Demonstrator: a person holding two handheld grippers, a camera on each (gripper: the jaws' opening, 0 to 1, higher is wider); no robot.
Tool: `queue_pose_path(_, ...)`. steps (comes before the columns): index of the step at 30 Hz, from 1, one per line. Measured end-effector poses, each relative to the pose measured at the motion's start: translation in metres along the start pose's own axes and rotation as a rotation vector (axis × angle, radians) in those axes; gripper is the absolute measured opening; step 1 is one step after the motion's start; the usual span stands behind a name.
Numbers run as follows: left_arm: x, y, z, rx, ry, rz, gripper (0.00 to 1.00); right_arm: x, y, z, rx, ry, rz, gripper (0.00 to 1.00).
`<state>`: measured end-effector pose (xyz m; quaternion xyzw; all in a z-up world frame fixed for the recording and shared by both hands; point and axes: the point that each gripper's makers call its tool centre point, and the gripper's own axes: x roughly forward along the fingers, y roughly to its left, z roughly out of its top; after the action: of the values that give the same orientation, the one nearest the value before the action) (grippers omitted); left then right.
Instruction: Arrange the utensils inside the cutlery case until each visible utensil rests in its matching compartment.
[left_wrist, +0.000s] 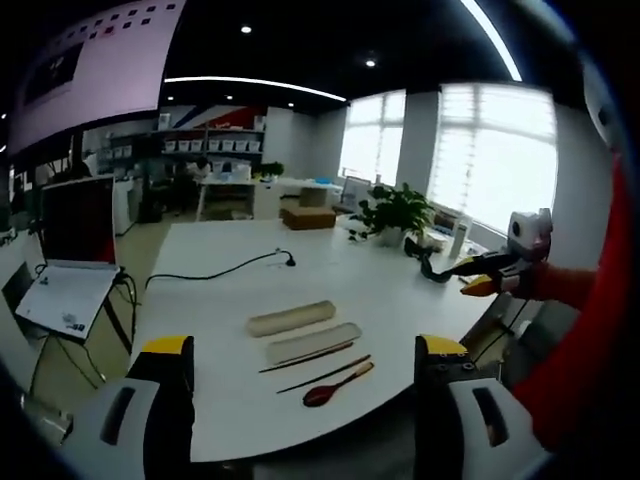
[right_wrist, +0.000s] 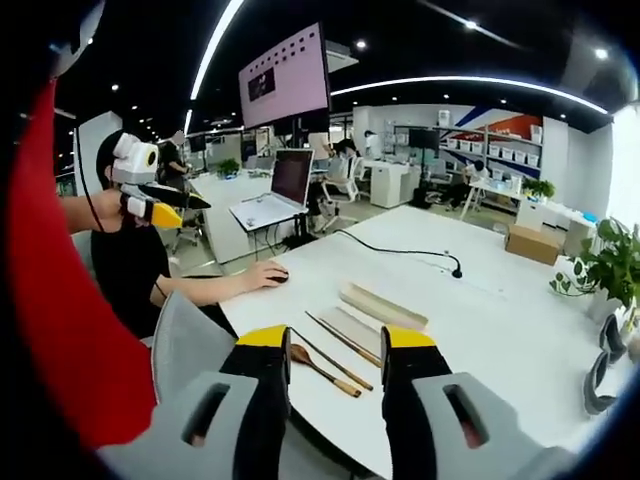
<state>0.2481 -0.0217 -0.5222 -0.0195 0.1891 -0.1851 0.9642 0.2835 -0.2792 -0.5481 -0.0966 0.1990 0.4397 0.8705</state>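
Clearly nothing is gripped yet. Seen from the left gripper view, the left tongs (left_wrist: 305, 400) stand wide apart and empty, held above the near edge of the white surface (left_wrist: 400, 290). Straight ahead between their jaws lie the task's things in a slanted row. Nearest is the wooden spoon (left_wrist: 335, 386), then a chopstick (left_wrist: 322, 373) and a second chopstick (left_wrist: 306, 356) just beyond it. Next comes the open cutlery case (left_wrist: 312, 342), with the case lid (left_wrist: 291, 317) farthest away. The second chopstick lies right against the case's near side, and I cannot tell if it touches. The right tongs (left_wrist: 468, 274) hang well off to the right of the row, raised over the surface's edge; whether they are parted I cannot tell from here. A black cable (left_wrist: 215, 271) runs across the surface beyond the lid.

From the right gripper view, the right tongs (right_wrist: 335, 385) are likewise spread wide and hold nothing. The spoon (right_wrist: 322, 368) lies just ahead between the jaws, the chopsticks (right_wrist: 345, 340) beside it, the case (right_wrist: 352, 326) past them and the lid (right_wrist: 383, 306) farther still. The left tongs (right_wrist: 170, 205) hover high at the left, away from the surface.

As I judge it, the task stands at its start: all utensils lie outside the case. The next move calls for lowering one pair of tongs onto a slim utensil, probably the spoon, closing squarely across its handle, then laying it lengthwise in the case.
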Motion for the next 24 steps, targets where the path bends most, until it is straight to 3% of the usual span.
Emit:
queue_pose_path(3,-0.002,0.001,-0.006,-0.067,-0.001,-0.007,0.93,0.004,-0.002,0.003,-0.102,0.033,-0.011,0.35)
queue_pose_path(7,-0.003,0.005,-0.012,-0.057,0.030,-0.003,0.93,0.008,-0.004,0.004,-0.090,0.014,-0.038,0.29)
queue_pose_path(10,-0.006,0.009,-0.009,-0.057,0.023,-0.004,0.91,0.013,0.001,0.000,-0.074,0.033,-0.009,0.32)
queue_pose_path(16,0.000,0.013,-0.013,-0.053,0.024,0.008,0.90,0.019,-0.004,-0.007,-0.167,0.101,-0.016,0.25)
queue_pose_path(18,0.002,0.014,-0.009,-0.047,0.020,0.011,0.90,0.023,-0.018,-0.009,-0.259,0.134,-0.055,0.21)
queue_pose_path(21,0.001,0.014,0.000,-0.048,-0.013,0.004,0.90,0.031,-0.027,-0.005,-0.218,0.141,-0.056,0.22)
queue_pose_path(24,-0.002,0.013,-0.001,-0.042,-0.013,0.009,0.90,0.037,-0.031,-0.002,-0.247,0.149,-0.043,0.23)
